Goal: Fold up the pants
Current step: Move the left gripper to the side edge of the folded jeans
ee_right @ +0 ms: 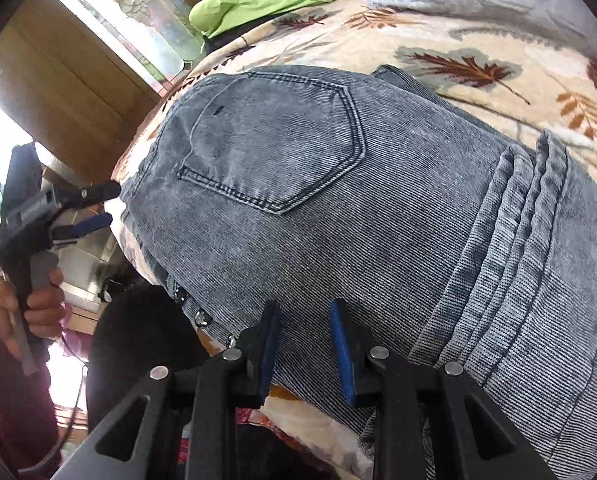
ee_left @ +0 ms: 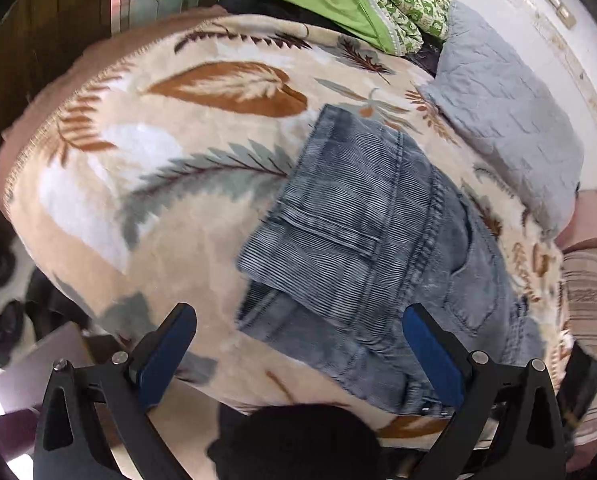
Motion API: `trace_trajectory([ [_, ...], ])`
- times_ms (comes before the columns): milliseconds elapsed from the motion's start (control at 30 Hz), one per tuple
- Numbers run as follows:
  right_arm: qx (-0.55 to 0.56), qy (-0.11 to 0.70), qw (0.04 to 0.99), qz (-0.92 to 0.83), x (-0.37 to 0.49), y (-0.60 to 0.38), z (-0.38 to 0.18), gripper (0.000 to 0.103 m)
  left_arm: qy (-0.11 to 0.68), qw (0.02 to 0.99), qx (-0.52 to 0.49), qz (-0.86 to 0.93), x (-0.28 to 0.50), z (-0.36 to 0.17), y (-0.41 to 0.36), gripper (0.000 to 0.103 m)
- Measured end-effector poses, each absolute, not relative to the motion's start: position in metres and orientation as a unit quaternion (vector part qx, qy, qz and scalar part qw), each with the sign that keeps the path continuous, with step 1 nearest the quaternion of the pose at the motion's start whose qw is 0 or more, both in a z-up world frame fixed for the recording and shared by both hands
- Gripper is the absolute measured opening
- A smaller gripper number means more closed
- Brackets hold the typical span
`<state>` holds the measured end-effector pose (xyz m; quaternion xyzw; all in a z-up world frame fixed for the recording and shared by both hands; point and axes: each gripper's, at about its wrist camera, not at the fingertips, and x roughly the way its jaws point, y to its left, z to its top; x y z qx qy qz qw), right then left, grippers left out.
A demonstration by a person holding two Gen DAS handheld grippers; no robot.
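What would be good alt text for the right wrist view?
Folded grey jeans, back pocket facing up, lie on a leaf-patterned blanket. The right claw hovers open over their near edge, gripping nothing. At far left, a hand holds the left claw, also open, beside the jeans.

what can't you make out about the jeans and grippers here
- Jeans: the near edge is cut off by the frame bottom in the right wrist view; the layers underneath are hidden by the top fold.
- Left wrist view: near waistband blurred, partly behind a dark blob.
- Left gripper: small, at the right wrist view's edge.

both wrist views overhead, sharing pants (ee_left: 374, 240)
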<state>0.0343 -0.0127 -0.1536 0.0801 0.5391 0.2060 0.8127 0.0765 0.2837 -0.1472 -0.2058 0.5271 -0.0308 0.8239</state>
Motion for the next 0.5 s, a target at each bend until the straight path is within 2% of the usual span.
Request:
trace_trajectory([
  [200,0.078,0.533,0.816,0.209,0.036,-0.008,-0.155,0.03,0.533,0.81,-0.239,-0.046,0.082,-0.165,0.274,0.103],
  [267,0.074,0.533,0.817,0.208,0.035,-0.009,-0.154,0.03,0.533,0.8,-0.272,-0.046,0.087,-0.172,0.279,0.093],
  [300,0.072,0.533,0.817,0.208,0.034,-0.012,-0.153,0.03,0.534,0.795,-0.284,-0.046,0.089,-0.175,0.281,0.084],
  [367,0.07,0.533,0.817,0.208,0.036,-0.008,-0.153,0.03,0.527,0.797,-0.293,-0.042,0.093,-0.176,0.284,0.077],
  [433,0.072,0.535,0.816,0.207,0.038,-0.004,-0.155,0.03,0.52,0.8,-0.298,-0.041,0.099,-0.174,0.286,0.039],
  [500,0.074,0.537,0.814,0.207,0.039,-0.004,-0.155,0.03,0.522,0.789,-0.32,-0.054,0.104,-0.177,0.288,0.033],
])
